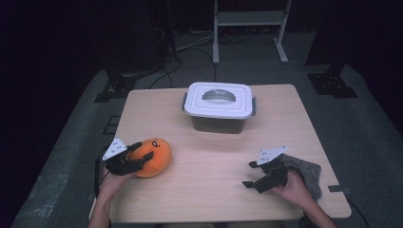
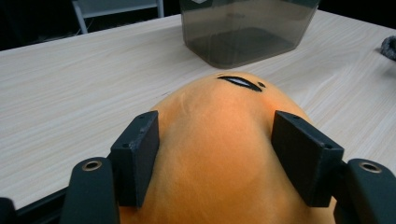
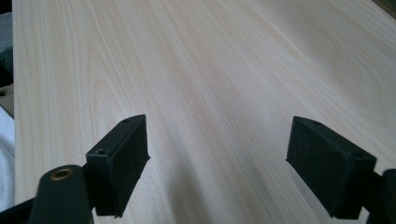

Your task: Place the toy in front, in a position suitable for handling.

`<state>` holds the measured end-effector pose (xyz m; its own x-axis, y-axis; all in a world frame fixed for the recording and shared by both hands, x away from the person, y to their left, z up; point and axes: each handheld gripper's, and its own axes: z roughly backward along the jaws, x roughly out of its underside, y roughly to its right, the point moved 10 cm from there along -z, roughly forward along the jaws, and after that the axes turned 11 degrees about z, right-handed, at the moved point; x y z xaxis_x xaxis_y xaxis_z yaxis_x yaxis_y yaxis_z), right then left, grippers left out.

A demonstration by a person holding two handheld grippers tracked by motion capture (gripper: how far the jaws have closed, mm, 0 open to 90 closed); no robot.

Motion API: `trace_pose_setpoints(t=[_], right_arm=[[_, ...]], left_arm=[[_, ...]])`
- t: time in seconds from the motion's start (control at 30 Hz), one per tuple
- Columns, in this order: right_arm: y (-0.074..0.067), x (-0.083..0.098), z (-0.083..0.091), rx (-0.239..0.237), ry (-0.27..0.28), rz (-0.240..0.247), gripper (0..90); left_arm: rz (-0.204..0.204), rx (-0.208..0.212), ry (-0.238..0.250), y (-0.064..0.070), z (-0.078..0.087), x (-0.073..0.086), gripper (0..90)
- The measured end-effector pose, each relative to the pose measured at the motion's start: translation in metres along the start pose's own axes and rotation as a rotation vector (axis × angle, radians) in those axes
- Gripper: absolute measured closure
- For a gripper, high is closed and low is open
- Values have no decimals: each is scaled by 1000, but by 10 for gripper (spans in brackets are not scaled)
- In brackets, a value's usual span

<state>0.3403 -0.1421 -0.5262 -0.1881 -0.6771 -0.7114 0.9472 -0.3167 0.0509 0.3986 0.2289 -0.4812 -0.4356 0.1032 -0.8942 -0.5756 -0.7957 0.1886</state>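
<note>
Already the left gripper (image 1: pixel 140 153) pinches the orange plush toy (image 1: pixel 153 156) at the worktop's (image 1: pixel 214 156) near-left; soft, light, squashy, best held across its middle. Right gripper (image 1: pixel 249 174) rests wide, holding nothing.

The middle of the surface (image 1: pixel 214 161) lies bare from the near edge up to the lidded container (image 1: pixel 218 107), which stands at the far centre and blocks a straight path to the far edge there. Bare strips run past the container on its left and right. At the near left the orange plush toy (image 1: pixel 152 156) takes up room, with the left hand-held gripper (image 1: pixel 138 156) closed around it. At the near right a grey cloth (image 1: pixel 306 173) lies behind the right hand-held gripper (image 1: pixel 248 175), whose spread jaws face bare wood.
</note>
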Motion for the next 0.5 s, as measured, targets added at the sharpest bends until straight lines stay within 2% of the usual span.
trace_pose_setpoints(t=[0.13,0.2,0.5], right_arm=[[0,0,0,-1,-1,4,193],[0,0,0,-1,0,4,193],[-1,0,0,-3,3,9,196]], left_arm=[[-4,0,-6,-1,0,1,410],[4,0,-4,-1,0,2,422],[-16,-8,-7,1,0,2,513]])
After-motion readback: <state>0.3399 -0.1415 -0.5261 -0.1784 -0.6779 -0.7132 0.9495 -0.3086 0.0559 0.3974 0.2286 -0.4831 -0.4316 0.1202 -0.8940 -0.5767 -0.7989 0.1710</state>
